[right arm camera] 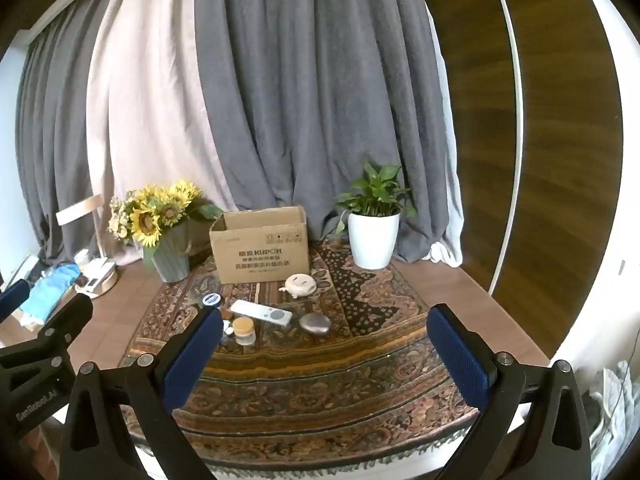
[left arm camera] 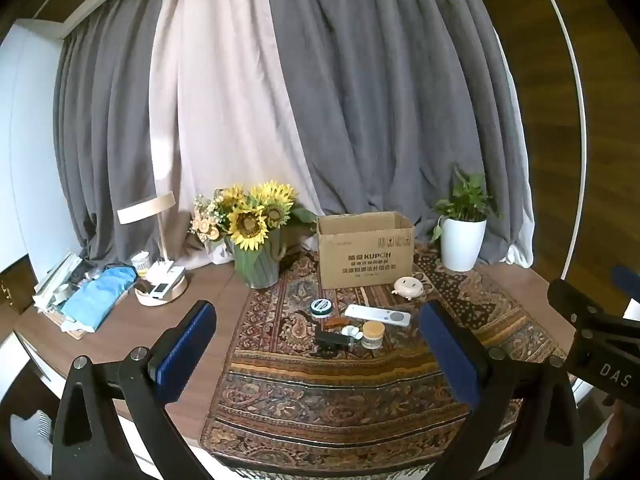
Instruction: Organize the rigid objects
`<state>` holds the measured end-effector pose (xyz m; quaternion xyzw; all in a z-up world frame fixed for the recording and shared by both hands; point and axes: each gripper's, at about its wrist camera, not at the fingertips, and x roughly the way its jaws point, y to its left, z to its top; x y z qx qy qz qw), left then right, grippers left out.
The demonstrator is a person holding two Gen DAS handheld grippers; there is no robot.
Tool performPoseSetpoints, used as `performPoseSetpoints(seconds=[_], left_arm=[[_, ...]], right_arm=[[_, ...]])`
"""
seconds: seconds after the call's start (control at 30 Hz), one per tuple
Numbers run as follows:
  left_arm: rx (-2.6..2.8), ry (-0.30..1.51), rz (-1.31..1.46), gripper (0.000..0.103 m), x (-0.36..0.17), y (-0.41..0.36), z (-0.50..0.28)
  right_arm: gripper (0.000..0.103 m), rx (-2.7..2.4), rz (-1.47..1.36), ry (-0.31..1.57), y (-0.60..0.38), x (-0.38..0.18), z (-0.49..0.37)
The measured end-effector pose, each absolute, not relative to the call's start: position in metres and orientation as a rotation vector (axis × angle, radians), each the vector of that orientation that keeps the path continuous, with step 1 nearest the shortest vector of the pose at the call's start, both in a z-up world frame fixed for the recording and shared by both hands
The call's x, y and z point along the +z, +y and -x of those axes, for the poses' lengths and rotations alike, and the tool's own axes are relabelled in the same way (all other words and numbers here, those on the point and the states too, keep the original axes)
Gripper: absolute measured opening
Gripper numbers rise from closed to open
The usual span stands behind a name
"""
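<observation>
Both grippers hover above the near edge of the patterned rug (left arm camera: 340,400) on the tabletop (left arm camera: 120,332), jaws spread wide with nothing between them: the left gripper (left arm camera: 318,344) and the right gripper (right arm camera: 324,344). The task's small things lie in a cluster on the rug in front of the open cardboard box (left arm camera: 365,254), whose inside cannot be seen from either view. In the cluster: a white remote (left arm camera: 378,315), a round tin (left arm camera: 321,307), a cork-lidded jar (left arm camera: 373,334), a white round gadget (left arm camera: 408,287) and a grey pebble-shaped thing (right arm camera: 315,323), which the left wrist view hides behind its own right finger. A dark item (left arm camera: 332,342) beside the jar is too small to identify, and in the right wrist view the blue pad covers it. The clutter by the desk lamp (left arm camera: 160,240) is blurred
</observation>
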<state>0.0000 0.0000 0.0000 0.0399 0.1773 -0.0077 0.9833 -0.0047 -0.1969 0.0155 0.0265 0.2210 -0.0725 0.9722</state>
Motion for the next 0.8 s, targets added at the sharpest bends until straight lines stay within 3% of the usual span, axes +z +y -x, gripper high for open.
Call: performPoseSetpoints(seconds=[0.8], left_arm=[[-0.023,0.344,-0.069,0.103,0.006,-0.007,-0.014]], right_arm=[[0.103,-0.140,-0.066,0.447,-0.194,0.013,0.001]])
